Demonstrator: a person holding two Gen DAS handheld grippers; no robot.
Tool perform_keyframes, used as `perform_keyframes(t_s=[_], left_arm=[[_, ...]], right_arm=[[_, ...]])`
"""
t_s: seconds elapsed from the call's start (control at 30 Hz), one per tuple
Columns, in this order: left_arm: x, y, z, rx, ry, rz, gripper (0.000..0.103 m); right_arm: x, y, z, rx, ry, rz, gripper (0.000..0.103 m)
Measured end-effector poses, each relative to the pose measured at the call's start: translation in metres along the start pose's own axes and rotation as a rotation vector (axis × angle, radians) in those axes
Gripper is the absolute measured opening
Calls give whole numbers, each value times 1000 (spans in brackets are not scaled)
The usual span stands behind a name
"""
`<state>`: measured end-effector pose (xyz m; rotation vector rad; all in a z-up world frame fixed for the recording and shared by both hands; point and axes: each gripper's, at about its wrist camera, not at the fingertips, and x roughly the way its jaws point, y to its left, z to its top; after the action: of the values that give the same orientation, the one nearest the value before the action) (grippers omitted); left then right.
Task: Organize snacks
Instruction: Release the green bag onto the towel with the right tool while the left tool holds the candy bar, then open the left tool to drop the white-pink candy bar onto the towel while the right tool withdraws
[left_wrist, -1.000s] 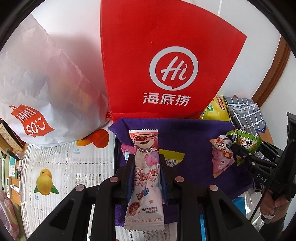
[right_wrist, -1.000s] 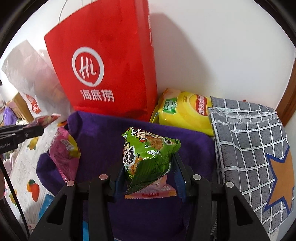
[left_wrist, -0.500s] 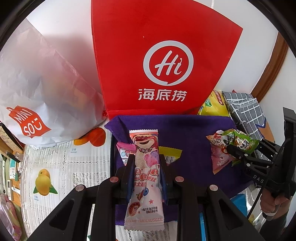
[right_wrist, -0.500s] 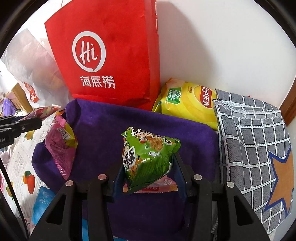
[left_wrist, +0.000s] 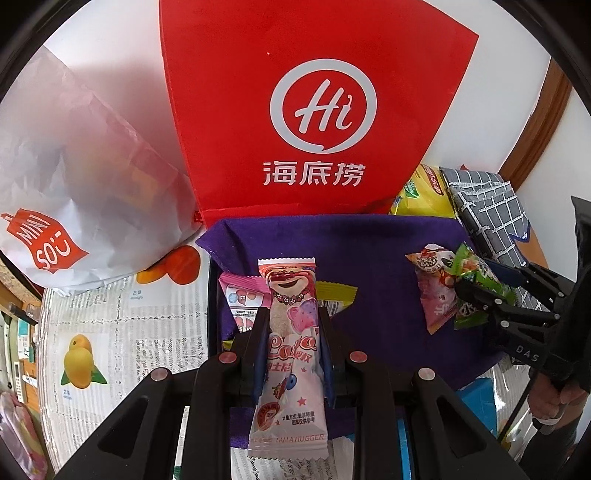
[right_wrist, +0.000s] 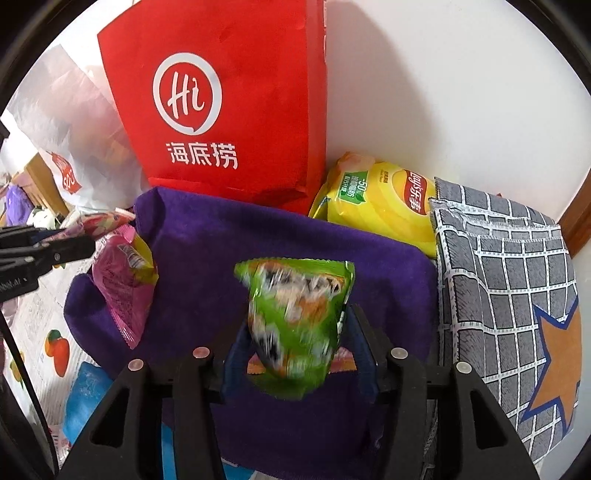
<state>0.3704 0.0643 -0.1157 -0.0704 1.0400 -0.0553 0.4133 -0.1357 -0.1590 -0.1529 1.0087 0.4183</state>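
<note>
The left gripper (left_wrist: 291, 328) is clenched on a long pink bear-print snack bar (left_wrist: 290, 354), which stands lengthwise between its fingers above the near left part of a purple cloth (left_wrist: 369, 258). Under the bar lie a pink packet (left_wrist: 240, 295) and a yellow-green packet (left_wrist: 336, 295). The right gripper (right_wrist: 295, 339) has just been opening its jaws; the green snack bag (right_wrist: 295, 317) sits between them, blurred, and whether the pads still press it cannot be told. A pink wrapper (right_wrist: 343, 360) shows under it on the cloth. At the far side a red paper bag (left_wrist: 314, 110) stands against the wall, a white shopping bag (left_wrist: 74, 177) to its left, a yellow chip bag (right_wrist: 380, 199) and a grey checked cloth (right_wrist: 506, 280) to its right.
</note>
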Motion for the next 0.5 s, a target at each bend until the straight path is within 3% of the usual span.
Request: perform_keyframes(t_s=[0.5], left_arm=[[6, -6, 0, 22, 16, -7, 23]], right_arm=[[-25, -2, 3, 48, -76, -24, 56]])
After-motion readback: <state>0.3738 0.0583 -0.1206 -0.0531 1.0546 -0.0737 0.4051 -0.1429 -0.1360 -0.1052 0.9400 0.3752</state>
